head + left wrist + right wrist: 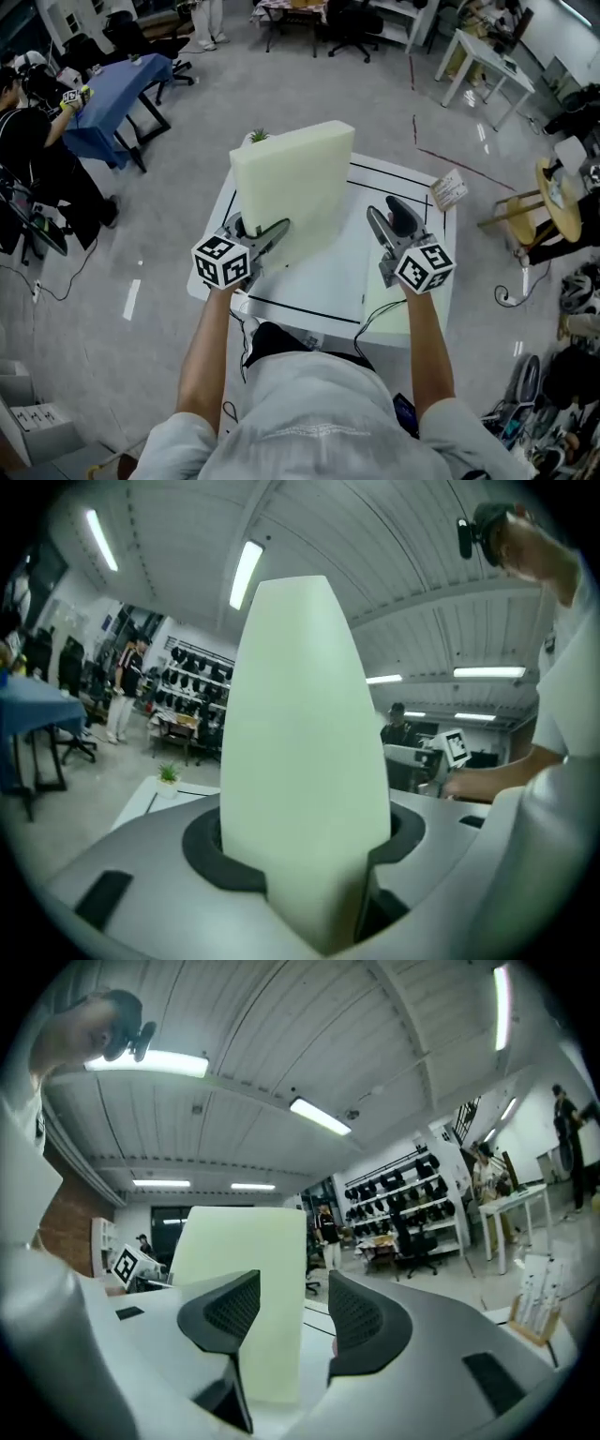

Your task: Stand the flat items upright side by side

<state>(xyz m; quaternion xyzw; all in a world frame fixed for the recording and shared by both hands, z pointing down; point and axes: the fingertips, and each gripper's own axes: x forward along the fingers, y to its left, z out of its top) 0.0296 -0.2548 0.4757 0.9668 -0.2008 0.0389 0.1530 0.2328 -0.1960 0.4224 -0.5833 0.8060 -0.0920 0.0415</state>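
**Left gripper is holding a foam slab on edge while the right is waiting open**

The left gripper [255, 231] is clamping the near lower corner of a thick, pale green rectangular foam slab [295, 187]. Its own view is showing the jaws pressing on the slab's two broad faces. The slab is standing upright over the left half of the white counter [417, 192]. Gripping it by the faces is probably meant to let it come down on its narrow edge. Whether that edge is touching the counter is not showing.

The right gripper [392, 223] is hovering near the slab's right side, clear of it, with its jaws partly apart and pinching nothing. It is likely waiting to steady the slab. Below it, a second pale green foam slab [384, 302] is lying flat at the counter's near right, seemingly next to be stood up beside the first.
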